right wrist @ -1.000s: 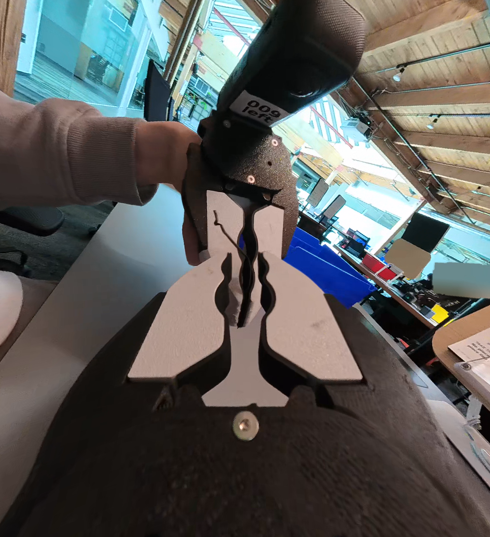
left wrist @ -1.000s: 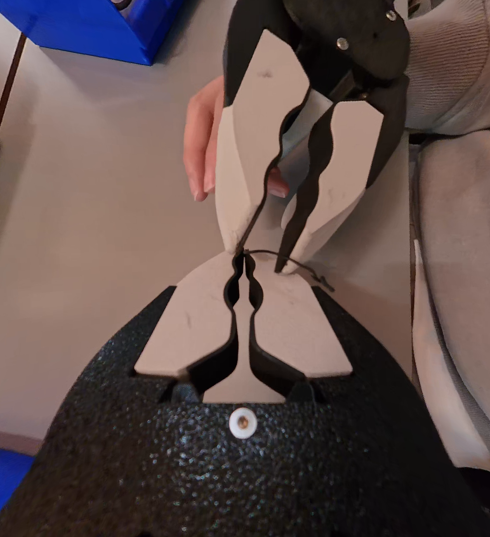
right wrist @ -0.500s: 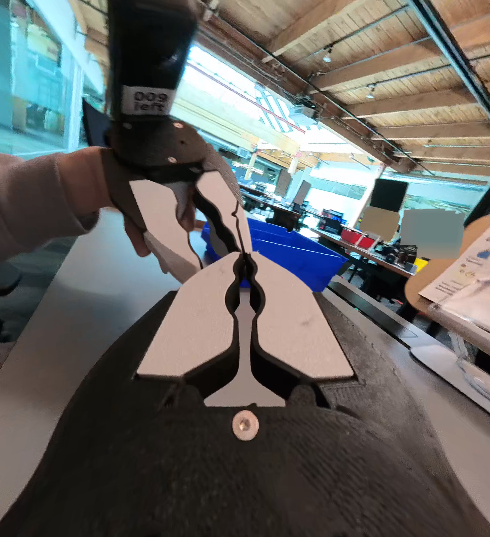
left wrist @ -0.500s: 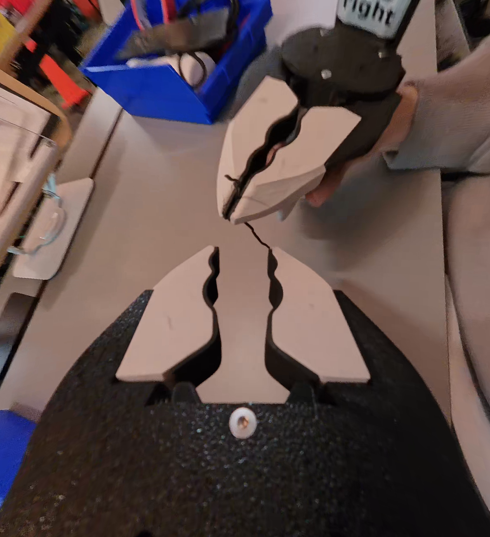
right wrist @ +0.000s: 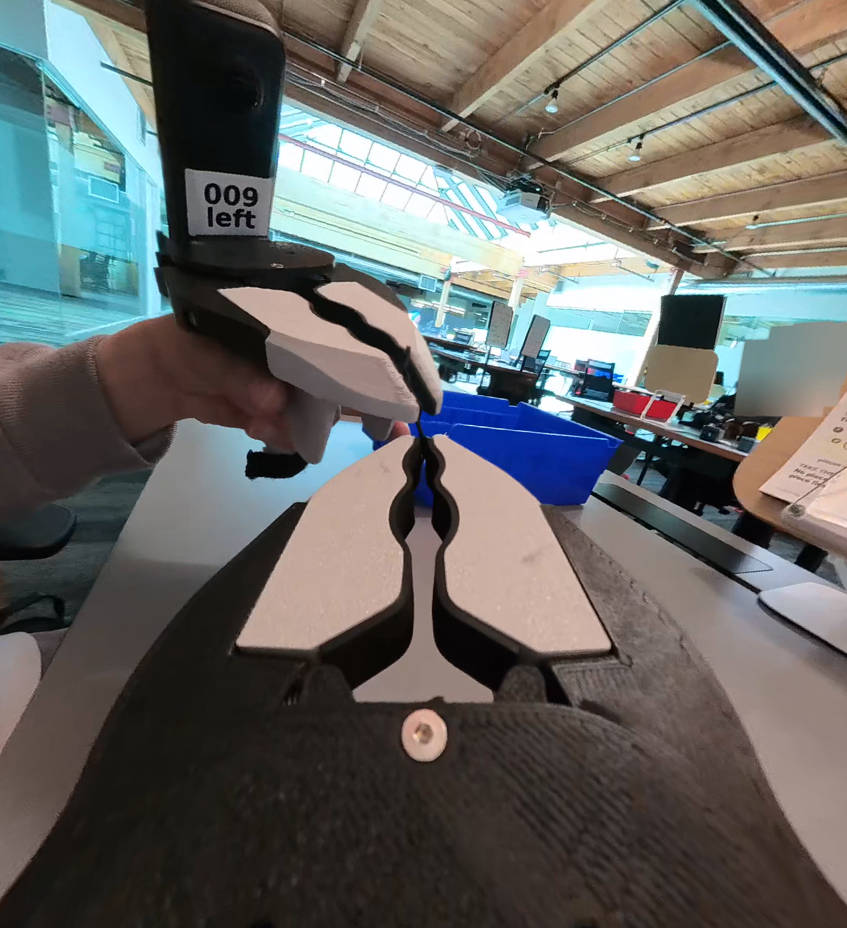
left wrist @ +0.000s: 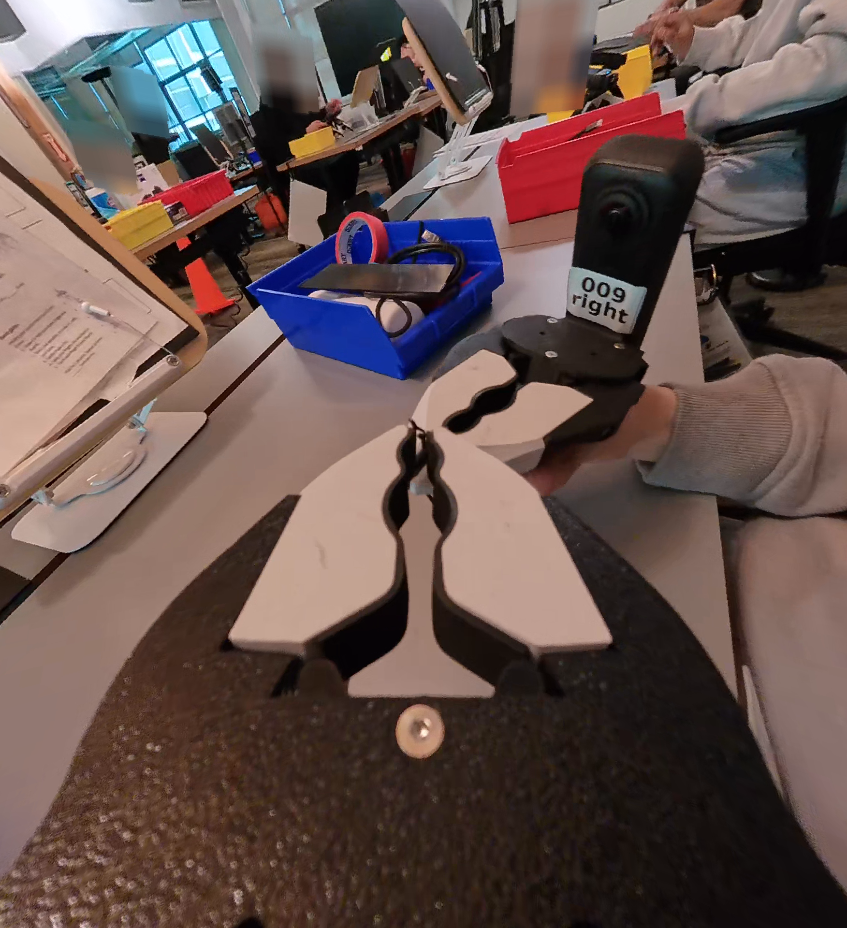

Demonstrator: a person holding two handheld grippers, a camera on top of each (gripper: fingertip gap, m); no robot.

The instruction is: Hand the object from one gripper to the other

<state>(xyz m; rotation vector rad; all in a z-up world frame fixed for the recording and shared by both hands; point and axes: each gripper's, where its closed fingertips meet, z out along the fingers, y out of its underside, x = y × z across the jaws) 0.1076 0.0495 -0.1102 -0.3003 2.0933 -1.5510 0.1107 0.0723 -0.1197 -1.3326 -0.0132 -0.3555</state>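
Worktop (left wrist: 271, 401): pale grey, running from 6 o'clock toward 12 in the left wrist view; both grippers hang above it.
Document stand (left wrist: 75, 351): at 9 o'clock in the left wrist view, a sheet held behind a clear cover.
Blue bin (left wrist: 356, 326): at 12 o'clock beyond the fingertips, holding a roll of tape, a cable and a dark flat piece.
Right gripper (right wrist: 424, 444): fingers drawn together at the tips, the thin black object (right wrist: 420, 427) running up out of them toward 12 o'clock.
Left gripper (left wrist: 419, 442): fingers also closed at the tips, a dark strand pinched there; in the right wrist view it comes in from 10 o'clock, tip to tip with the right one.
Object, place: a slim black string-like thing spanning the short gap between the two sets of tips, off the worktop, seemingly held at both ends.
Stage, as I judge it: mid-handover, with neither side released.
Risk: if both keep clamping while the hands part, the strand could snap or be yanked free.
Risk: it is so thin that a loose pinch by the receiver would let it slip to the worktop once the giver opens.
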